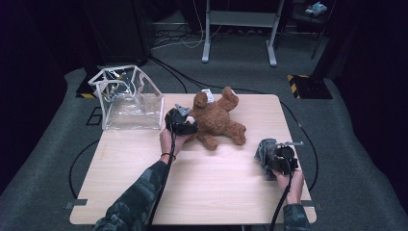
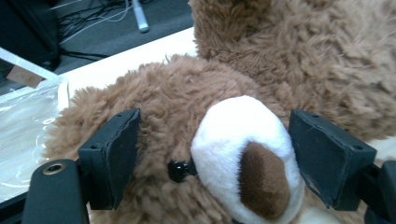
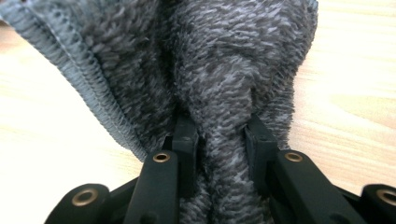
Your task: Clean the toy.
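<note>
Bear [image 1: 216, 120] lies on the table [image 1: 202, 187], its snout between the spread left gripper [image 2: 212, 158]; right gripper [image 3: 222, 140] pinches a grey cloth [image 3: 210, 60]. Clear bag [image 1: 127, 98] stands beside, contents unclear.

No words, numbers or brand names can be read anywhere. The teddy bear [image 1: 217, 119] has a small white tag [image 1: 208, 95] by its upper paw, but any print on it is too tiny to make out. A little brown paper tag [image 2: 24, 76] sits at the edge of the clear plastic bag [image 1: 129, 98], and it looks blank from here. On the floor, two yellow and black warning stripes [image 1: 297, 78] show beside dark stands; they are a sign pattern, with no letters on them.
</note>
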{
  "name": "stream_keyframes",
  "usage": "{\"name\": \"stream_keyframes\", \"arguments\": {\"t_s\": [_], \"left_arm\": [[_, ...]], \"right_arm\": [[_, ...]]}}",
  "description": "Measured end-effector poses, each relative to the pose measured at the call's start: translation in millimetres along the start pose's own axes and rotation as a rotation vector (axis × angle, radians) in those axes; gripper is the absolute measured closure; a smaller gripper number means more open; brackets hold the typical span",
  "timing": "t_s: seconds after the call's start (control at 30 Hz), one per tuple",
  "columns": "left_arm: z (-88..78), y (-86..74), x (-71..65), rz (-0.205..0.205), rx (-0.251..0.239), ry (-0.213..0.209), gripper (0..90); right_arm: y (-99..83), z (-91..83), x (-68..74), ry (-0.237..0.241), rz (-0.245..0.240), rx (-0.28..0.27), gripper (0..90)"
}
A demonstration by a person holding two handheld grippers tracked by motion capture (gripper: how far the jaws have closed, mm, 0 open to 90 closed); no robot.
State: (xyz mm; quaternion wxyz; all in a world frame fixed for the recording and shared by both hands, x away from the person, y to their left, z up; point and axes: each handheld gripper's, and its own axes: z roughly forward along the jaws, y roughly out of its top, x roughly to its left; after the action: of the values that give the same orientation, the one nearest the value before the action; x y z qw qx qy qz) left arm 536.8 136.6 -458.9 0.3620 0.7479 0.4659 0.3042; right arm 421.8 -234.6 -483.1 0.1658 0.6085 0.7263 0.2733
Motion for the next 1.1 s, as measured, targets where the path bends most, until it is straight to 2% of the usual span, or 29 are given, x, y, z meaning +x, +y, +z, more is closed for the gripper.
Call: {"name": "stream_keyframes", "arguments": {"t_s": [0.07, 0.13, 0.2, 0.3, 0.37, 0.53, 0.6, 0.67, 0.7, 0.77, 0.87, 0.97, 1.1], "left_arm": [[3.1, -2.6, 2.9, -0.036, -0.008, -0.011, 28.7], [5.6, -5.6, 6.1, -0.054, -0.010, -0.034, 38.0], [5.6, -6.3, 7.5, -0.047, -0.007, -0.059, 43.4], [2.9, -6.5, 10.1, -0.037, -0.021, -0.101, 48.2], [0.5, -7.5, 13.5, -0.049, -0.034, -0.145, 49.5], [-5.8, -9.9, 16.2, -0.043, -0.047, -0.202, 51.0], [-8.0, -10.4, 14.7, -0.050, -0.051, -0.227, 51.2], [-10.8, -10.2, 11.8, -0.039, -0.053, -0.259, 51.3], [-12.0, -10.1, 9.7, -0.035, -0.052, -0.273, 51.3], [-13.7, -10.1, 5.5, -0.024, -0.054, -0.307, 51.3], [-15.1, -9.7, -1.1, -0.008, -0.049, -0.358, 51.0], [-17.0, -8.7, -8.4, 0.005, -0.034, -0.391, 50.8], [-19.0, -8.0, -17.1, 0.015, -0.028, -0.419, 50.5]], "right_arm": [[0.7, -1.3, 0.2, 0.005, -0.005, -0.003, 71.1], [1.2, -3.3, -0.1, 0.005, -0.006, -0.012, 71.1], [1.5, -5.0, 1.0, 0.006, 0.007, -0.013, 71.1], [2.5, -7.4, 0.5, 0.006, -0.005, -0.021, 71.1], [3.6, -8.9, 0.3, 0.007, -0.013, -0.031, 71.1], [7.0, -14.5, 3.2, 0.008, -0.007, -0.041, 71.1], [9.5, -16.2, 4.1, 0.008, -0.023, -0.052, 71.1], [12.4, -19.2, 7.8, 0.006, -0.013, -0.056, 71.2], [14.4, -20.0, 8.1, 0.002, -0.034, -0.070, 71.2], [18.4, -23.2, 12.4, 0.005, -0.041, -0.081, 71.2], [26.1, -27.6, 20.4, 0.004, -0.062, -0.096, 71.2], [37.0, -31.9, 32.3, 0.008, -0.094, -0.114, 71.2], [56.8, -39.9, 56.6, 0.025, -0.153, -0.145, 71.2]]}}
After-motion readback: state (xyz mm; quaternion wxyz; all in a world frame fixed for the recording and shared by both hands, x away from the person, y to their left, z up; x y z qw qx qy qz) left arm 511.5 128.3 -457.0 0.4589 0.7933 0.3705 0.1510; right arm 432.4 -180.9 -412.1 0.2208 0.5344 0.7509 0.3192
